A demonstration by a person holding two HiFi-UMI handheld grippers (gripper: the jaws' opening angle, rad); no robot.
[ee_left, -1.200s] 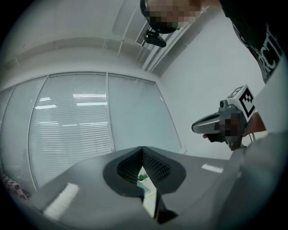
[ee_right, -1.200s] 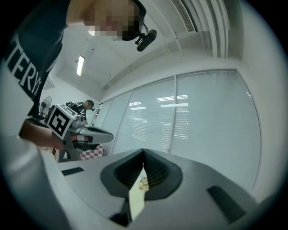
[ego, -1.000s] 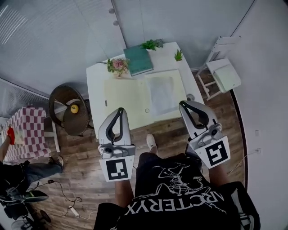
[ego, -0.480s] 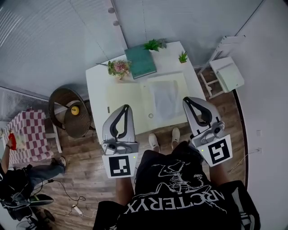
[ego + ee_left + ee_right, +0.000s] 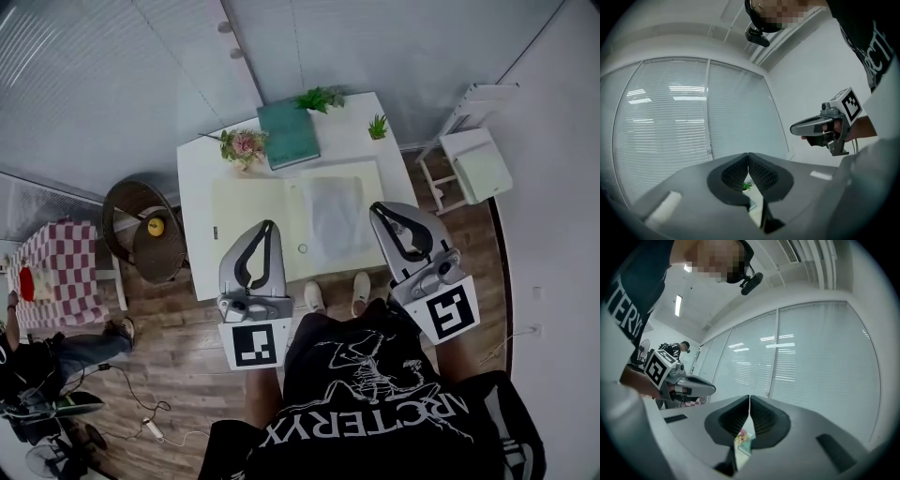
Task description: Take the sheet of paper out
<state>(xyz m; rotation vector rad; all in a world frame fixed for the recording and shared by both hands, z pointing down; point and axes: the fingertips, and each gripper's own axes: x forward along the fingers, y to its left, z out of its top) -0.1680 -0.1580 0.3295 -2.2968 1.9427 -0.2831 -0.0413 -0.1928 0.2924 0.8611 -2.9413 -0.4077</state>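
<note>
Your left claw (image 5: 269, 227) is clenched, its jaws meeting at the tips with nothing between them. Your right claw (image 5: 378, 210) is clenched and empty as well. You hold both level, side by side and well apart. From the head view, the left tips sit over the near edge of the white worktop (image 5: 195, 234) and the right tips over its near right corner. Neither claw touches anything.

The sheet of paper (image 5: 336, 208) lies flat on the right half of a pale yellow folder (image 5: 248, 202), which is spread open across the middle of the worktop. The paper is just beyond your right claw's tips. A small ring (image 5: 302, 248) rests on the folder close to the near edge, between the two claws.

Along the far edge stand pink flowers (image 5: 244, 143) towards the left, a teal book (image 5: 288, 134) in the middle and a green plant (image 5: 319, 97) behind it. A small potted plant (image 5: 377, 127) stands by the far right corner. None of these lies over the paper.

On the floor, a round wicker seat (image 5: 141, 230) stands left of the worktop and a white step stool (image 5: 473, 161) right of it.
</note>
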